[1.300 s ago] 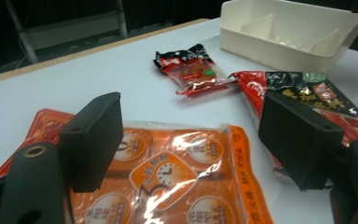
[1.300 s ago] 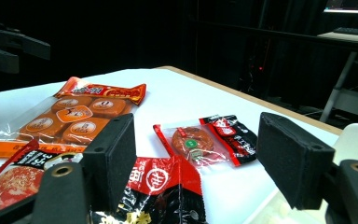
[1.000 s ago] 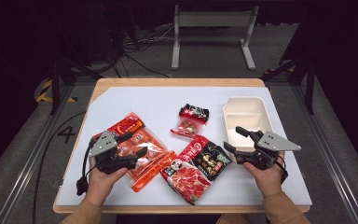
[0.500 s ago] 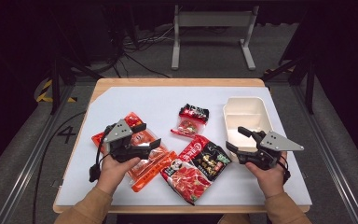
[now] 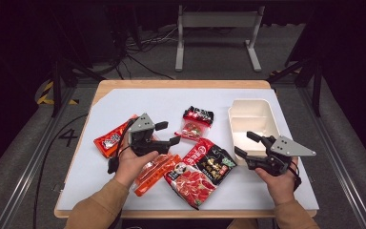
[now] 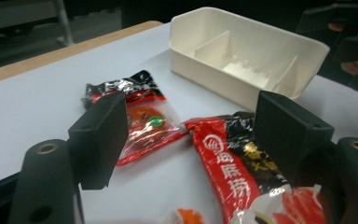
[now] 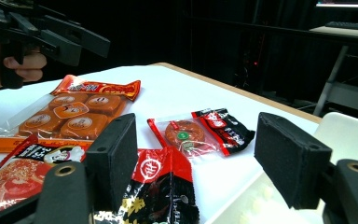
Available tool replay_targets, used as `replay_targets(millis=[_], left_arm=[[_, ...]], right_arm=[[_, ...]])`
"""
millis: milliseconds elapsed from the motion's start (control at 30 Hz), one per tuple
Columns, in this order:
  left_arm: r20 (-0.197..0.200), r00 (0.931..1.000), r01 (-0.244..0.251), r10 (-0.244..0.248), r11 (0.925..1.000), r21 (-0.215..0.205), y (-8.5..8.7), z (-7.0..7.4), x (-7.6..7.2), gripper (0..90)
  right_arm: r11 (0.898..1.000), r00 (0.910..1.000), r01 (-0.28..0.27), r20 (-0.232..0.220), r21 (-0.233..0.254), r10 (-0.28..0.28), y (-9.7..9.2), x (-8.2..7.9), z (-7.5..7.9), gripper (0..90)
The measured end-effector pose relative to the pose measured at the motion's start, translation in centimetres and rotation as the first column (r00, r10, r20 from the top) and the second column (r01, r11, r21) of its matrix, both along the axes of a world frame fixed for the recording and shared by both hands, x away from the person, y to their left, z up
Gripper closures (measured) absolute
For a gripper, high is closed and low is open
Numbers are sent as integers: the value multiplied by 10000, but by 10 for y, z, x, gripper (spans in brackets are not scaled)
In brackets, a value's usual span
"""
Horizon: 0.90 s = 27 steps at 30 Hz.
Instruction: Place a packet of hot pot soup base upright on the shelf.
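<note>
Against the earlier frames, the left gripper (image 5: 164,134) has travelled from the left part of the sheet toward its middle and now hangs over the orange packet (image 5: 124,136), pointing at the small packet (image 5: 196,123). Its jaws have just been closing a little yet stand wide, with nothing between the pads; in the left gripper view the small packet (image 6: 137,119) and the big packet (image 6: 233,168) lie on the sheet beyond them. The right gripper (image 5: 250,145) has kept its place near the right edge of the table (image 5: 181,84), beside the tray (image 5: 250,121), jaws wide and empty.

Count: three packets, one tray, two grippers.

The orange packet is long, clear film over round brown biscuits, with a red-orange header strip; it lies toward the left edge. The small packet, glossy clear film with black and red print and a round snack inside, lies at mid-table, clear of both grippers. The big packet, crinkled red and black foil, lies near the front edge between the two hands, its top corner close to the small packet. The tray is cream plastic, rectangular, with rounded corners and inner dividers, set by the right edge. A pale sheet (image 5: 124,102) covers the wooden table top, leaving a bare wood margin at the far edge
</note>
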<state>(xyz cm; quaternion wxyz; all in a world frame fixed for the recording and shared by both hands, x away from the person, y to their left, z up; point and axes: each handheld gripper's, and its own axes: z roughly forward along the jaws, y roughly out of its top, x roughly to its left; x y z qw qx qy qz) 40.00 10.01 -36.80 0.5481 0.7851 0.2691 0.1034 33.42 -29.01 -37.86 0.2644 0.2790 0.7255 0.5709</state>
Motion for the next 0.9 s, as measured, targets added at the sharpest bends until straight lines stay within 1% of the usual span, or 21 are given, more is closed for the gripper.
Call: replay_targets(millis=[100,167,200,233,267,300,333,367,400,467,500,533,567,633,667,700,733,767,800,867,900], left_arm=[[-89,9999,128,-126,9998,178,-12,-1,5,256],[-60,9999,153,-152,9995,267,-19,-3,8,245],[-115,9997,225,-223,9997,132,-22,-4,11,230],[-115,9997,225,-223,9997,132,-22,-4,11,230],[-255,9991,323,-325,9994,-96,-24,-5,13,230],[-265,9988,403,-411,9987,-315,-26,-6,15,262],[-161,9991,396,-404,9982,-456,-28,-7,16,262],[72,9993,367,-365,9985,-404,-31,-8,18,274],[143,9994,324,-320,9991,-266,-33,-9,18,274],[442,9980,454,-460,9989,143,-38,-11,20,293],[447,9977,489,-501,9984,284,-40,-12,21,302],[315,9978,559,-578,9967,582,-44,-12,22,308],[175,9976,662,-674,9959,623,-46,-12,22,308],[-514,9944,957,-919,9924,772,-50,-13,24,327],[-514,9944,957,-919,9924,772,-50,-13,24,331],[-601,9923,1131,-1084,9903,805,-53,-14,26,331],[-840,9888,1304,-1236,9881,812,-54,-15,28,361],[-1114,9858,1367,-1259,9860,952,-57,-18,30,361],[-1242,9828,1493,-1367,9839,984,-59,-20,33,379],[-1212,9830,1506,-1377,9830,1049,-60,-22,34,404],[-1428,9805,1521,-1351,9816,1158,-63,-26,38,407]], right_arm=[[9999,9999,103,8,-48,-103,-2,-2,1,306],[9999,9999,121,22,-31,-121,-4,-4,1,326],[9999,10000,91,-21,-46,-91,-4,-4,1,343],[9999,10000,91,-21,-46,-91,-4,-4,1,343],[10000,10000,32,-85,-21,-32,-5,-5,1,362],[10000,9999,-25,-136,-31,25,-5,-6,0,369],[10000,9999,-25,-136,-31,25,-5,-6,0,369],[9999,9998,-49,-178,-132,47,-4,-8,-1,369],[9999,9998,-49,-178,-132,47,-4,-8,-1,369],[9998,9998,-40,-206,-184,36,-4,-9,-1,369],[9998,9997,-28,-230,-203,23,-4,-9,-2,369],[9998,9996,-31,-268,-190,26,-4,-10,-2,369],[9998,9996,-20,-285,-189,15,-4,-10,-3,369],[9998,9994,26,-337,-215,-33,-5,-11,-3,369],[9998,9994,26,-337,-215,-33,-5,-11,-3,369],[9998,9994,61,-328,-207,-68,-6,-11,-3,369],[9997,9994,114,-323,-223,-122,-7,-12,-3,371],[9997,9994,134,-315,-225,-141,-7,-13,-3,371],[9996,9994,169,-312,-247,-177,-8,-13,-3,371],[9995,9993,186,-313,-253,-194,-8,-14,-3,372],[9994,9992,202,-331,-276,-211,-9,-14,-3,372]])
